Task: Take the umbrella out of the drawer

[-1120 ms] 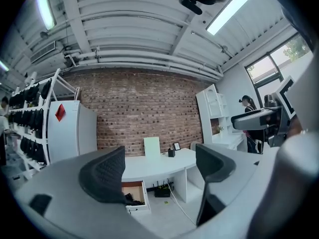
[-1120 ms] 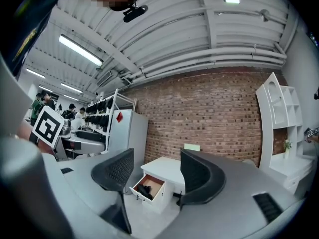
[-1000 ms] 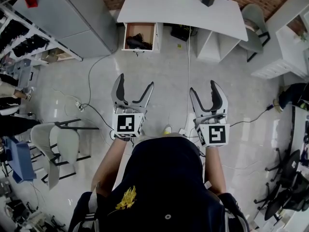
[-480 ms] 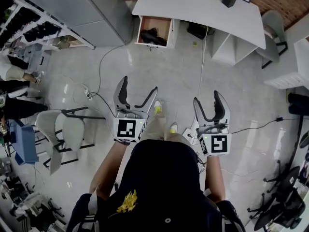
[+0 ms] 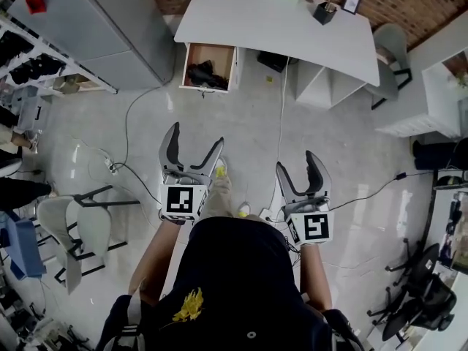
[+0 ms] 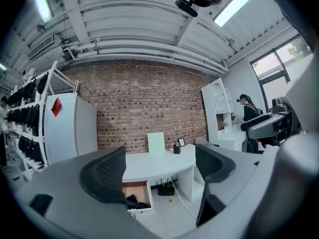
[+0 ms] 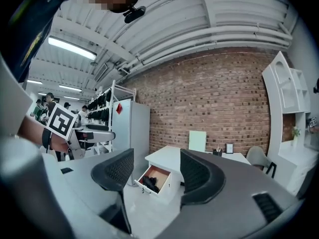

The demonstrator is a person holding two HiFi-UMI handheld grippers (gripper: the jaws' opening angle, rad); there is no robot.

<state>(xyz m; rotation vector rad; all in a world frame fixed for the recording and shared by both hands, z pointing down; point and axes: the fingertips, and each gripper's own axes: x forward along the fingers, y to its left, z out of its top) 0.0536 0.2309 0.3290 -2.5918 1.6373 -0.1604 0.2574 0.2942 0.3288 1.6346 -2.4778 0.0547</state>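
An open wooden drawer [image 5: 221, 67] hangs under the left end of a white desk [image 5: 278, 20], across the room from me. A dark bundle, the umbrella [image 5: 199, 73], lies inside it. Both grippers are held out in front of the person's body, far short of the drawer. My left gripper [image 5: 195, 139] is open with nothing between its jaws, and so is my right gripper [image 5: 297, 165]. The left gripper view shows the drawer [image 6: 143, 190] and umbrella [image 6: 134, 201] low between the jaws. In the right gripper view the drawer [image 7: 158, 173] and umbrella [image 7: 149, 183] sit between the jaws too.
A grey cabinet [image 5: 102, 28] stands left of the desk, with a rack of dark items [image 5: 29, 57] beside it. Chairs [image 5: 80, 225] stand at the left. Cables [image 5: 135, 130] trail over the pale floor. White shelving [image 5: 431, 93] lines the right side.
The person has taken a step, a foot now showing between the grippers. Both grippers stay open and empty, held out in front at about the same spacing.
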